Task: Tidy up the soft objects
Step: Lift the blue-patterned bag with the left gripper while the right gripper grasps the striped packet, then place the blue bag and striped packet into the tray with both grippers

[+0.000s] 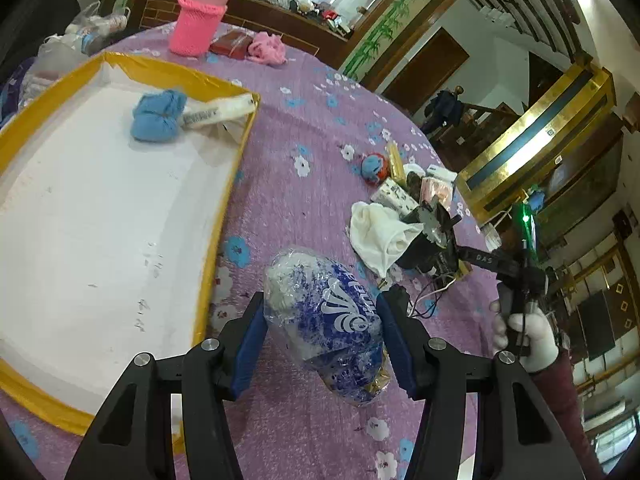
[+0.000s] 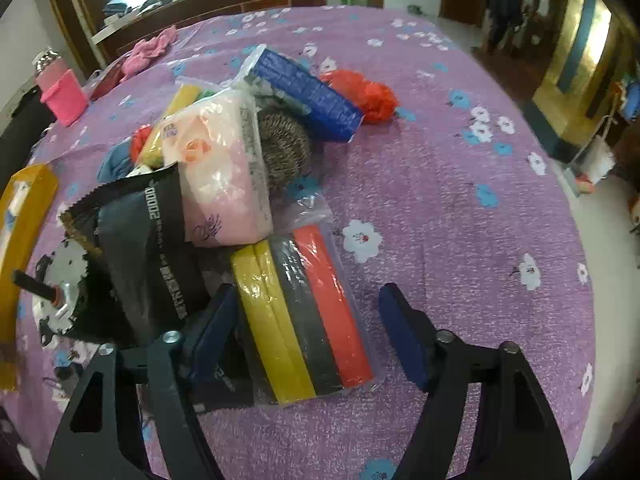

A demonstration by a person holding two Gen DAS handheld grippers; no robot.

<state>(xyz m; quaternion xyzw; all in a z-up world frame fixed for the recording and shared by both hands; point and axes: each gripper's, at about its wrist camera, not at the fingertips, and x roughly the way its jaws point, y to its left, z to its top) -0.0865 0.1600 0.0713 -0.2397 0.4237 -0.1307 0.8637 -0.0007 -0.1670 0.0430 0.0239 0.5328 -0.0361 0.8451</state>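
Observation:
My left gripper (image 1: 320, 320) is shut on a blue-and-white plastic-wrapped soft bundle (image 1: 324, 320), held just right of the yellow-rimmed white tray (image 1: 224, 216). A blue knitted piece (image 1: 158, 116) and a white wrapped pack (image 1: 220, 110) lie in the tray's far corner. My right gripper (image 2: 308, 320) is open, its jaws on either side of a clear pack of yellow, black and red sponges (image 2: 304, 316) without touching it. The right gripper also shows in the left wrist view (image 1: 432, 236), beside a white cloth (image 1: 376, 236).
A pile lies behind the sponges: a black packet (image 2: 148, 256), a pink tissue pack (image 2: 216, 172), a brown scrubber (image 2: 284, 148), a blue pack (image 2: 308, 92), a red bag (image 2: 364, 94). A pink knitted holder (image 1: 196, 26) stands at the far edge of the purple flowered tablecloth (image 2: 440, 168).

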